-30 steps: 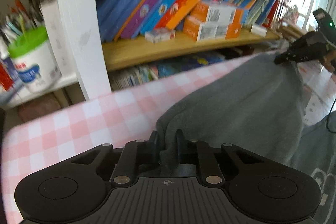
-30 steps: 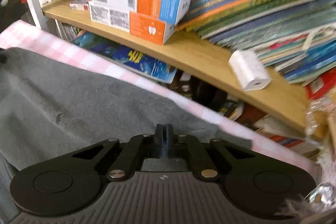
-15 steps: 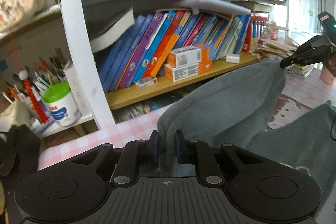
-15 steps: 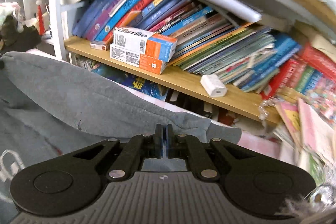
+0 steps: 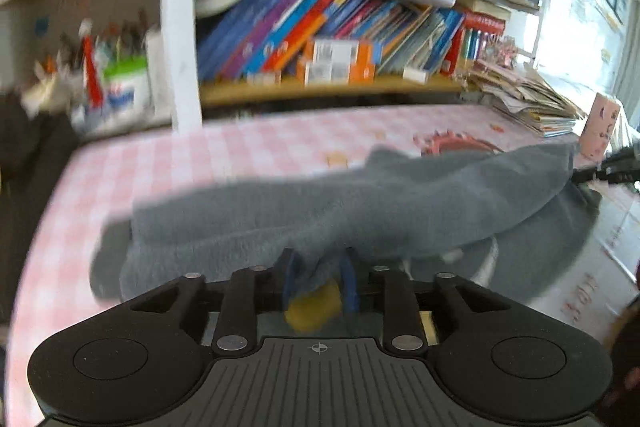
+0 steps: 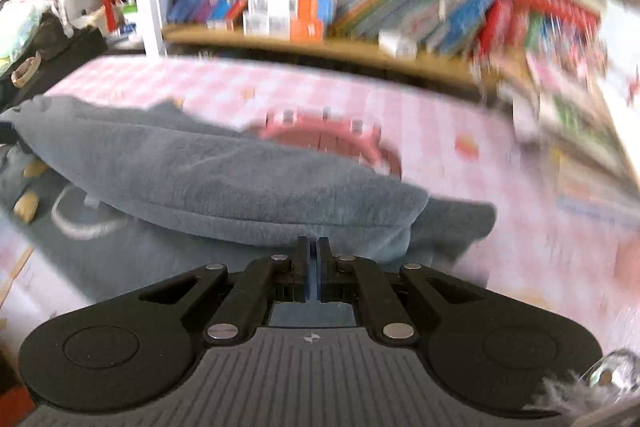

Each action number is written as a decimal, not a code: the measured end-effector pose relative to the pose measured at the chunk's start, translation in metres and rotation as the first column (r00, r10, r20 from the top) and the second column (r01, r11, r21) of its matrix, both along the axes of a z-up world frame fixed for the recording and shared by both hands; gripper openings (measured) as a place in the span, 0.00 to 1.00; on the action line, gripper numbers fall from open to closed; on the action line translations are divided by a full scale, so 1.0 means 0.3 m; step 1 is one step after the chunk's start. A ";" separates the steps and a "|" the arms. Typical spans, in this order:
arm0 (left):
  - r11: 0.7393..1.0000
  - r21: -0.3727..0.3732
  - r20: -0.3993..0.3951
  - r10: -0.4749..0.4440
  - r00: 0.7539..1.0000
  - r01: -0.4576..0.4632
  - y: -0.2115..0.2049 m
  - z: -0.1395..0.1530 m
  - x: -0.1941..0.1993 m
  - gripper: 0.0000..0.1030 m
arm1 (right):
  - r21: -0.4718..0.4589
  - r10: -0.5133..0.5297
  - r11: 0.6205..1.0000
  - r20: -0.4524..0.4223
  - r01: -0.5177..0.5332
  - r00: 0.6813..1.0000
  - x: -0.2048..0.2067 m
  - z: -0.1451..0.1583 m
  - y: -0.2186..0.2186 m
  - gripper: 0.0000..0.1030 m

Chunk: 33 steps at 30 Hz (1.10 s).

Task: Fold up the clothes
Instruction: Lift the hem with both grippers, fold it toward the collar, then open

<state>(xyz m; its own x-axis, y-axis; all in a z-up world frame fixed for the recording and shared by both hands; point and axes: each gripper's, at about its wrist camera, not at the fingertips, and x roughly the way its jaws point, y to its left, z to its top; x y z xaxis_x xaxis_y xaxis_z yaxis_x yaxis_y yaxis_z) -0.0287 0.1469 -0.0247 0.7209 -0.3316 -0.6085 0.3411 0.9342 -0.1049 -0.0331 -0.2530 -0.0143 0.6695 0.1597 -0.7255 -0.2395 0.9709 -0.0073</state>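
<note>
Presently, left wrist view:
Count: one grey garment (image 5: 360, 211), one left hand-held gripper (image 5: 319, 279), one right hand-held gripper (image 5: 612, 173) at the far right edge.
Left grip: fingers (image 5: 289, 277) narrow, pinched on a bunched fold of the garment; a yellow patch shows between them.
Garment position: lifted fold spans between the two grippers above the bench (image 5: 200, 159), over a lower grey layer lying flat.
Long axis: left to right across the frame, rising slightly toward the right end.
Texture: fleecy, matte knit; bench cover is pink-and-white check.
Background: bookshelf (image 5: 328, 87) with leaning books, two stacked orange-and-white boxes (image 5: 340, 65), one green-lidded tub (image 5: 126, 87); blurred.

Right wrist view:
Count: one garment (image 6: 208, 179), one right hand-held gripper (image 6: 313, 259).
Right grip: jaws almost closed, nipping the garment's hemmed edge.
Garment position: fold runs from the gripper out to the left edge, above a flat layer bearing a pale printed curve.
Long axis: left-right, stitched seam along the lower edge.
Bench: one round pink printed motif (image 6: 332, 139), partly covered by the fabric.
</note>
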 end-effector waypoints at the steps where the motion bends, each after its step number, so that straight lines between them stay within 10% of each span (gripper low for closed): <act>1: 1.000 -0.022 -0.016 0.016 1.000 -0.016 0.010 -0.012 -0.018 0.39 | 0.009 -0.017 1.000 -0.016 0.017 1.000 -0.019 -0.015 0.000 0.03; 7: 0.972 -0.135 -0.084 0.181 0.980 -0.191 0.113 -0.048 -0.104 0.58 | 0.080 -0.120 0.988 -0.148 0.133 0.982 -0.079 -0.062 -0.023 0.04; 9: 0.940 -0.209 -0.105 0.254 0.962 -0.271 0.161 -0.049 -0.125 0.59 | 0.085 -0.152 0.982 -0.166 0.168 0.974 -0.084 -0.048 -0.035 0.23; 12: 0.836 -0.354 -0.164 0.386 0.908 -0.420 0.242 -0.061 -0.148 0.59 | 0.184 -0.231 0.947 -0.185 0.265 0.955 -0.067 -0.008 -0.080 0.52; 15: 0.703 -0.486 -0.260 0.451 0.854 -0.519 0.294 -0.099 -0.152 0.58 | 0.372 -0.346 0.828 -0.251 0.420 0.904 -0.034 0.015 -0.149 0.67; 25: 0.564 -0.572 -0.359 0.481 0.800 -0.595 0.287 -0.153 -0.146 0.57 | 0.576 -0.559 0.359 -0.498 0.735 0.663 0.074 -0.102 -0.314 0.48; 33: 0.347 -0.681 -0.465 0.475 0.747 -0.645 0.323 -0.212 -0.086 0.55 | 0.528 -0.593 0.356 -0.510 0.771 0.623 0.118 -0.124 -0.342 0.12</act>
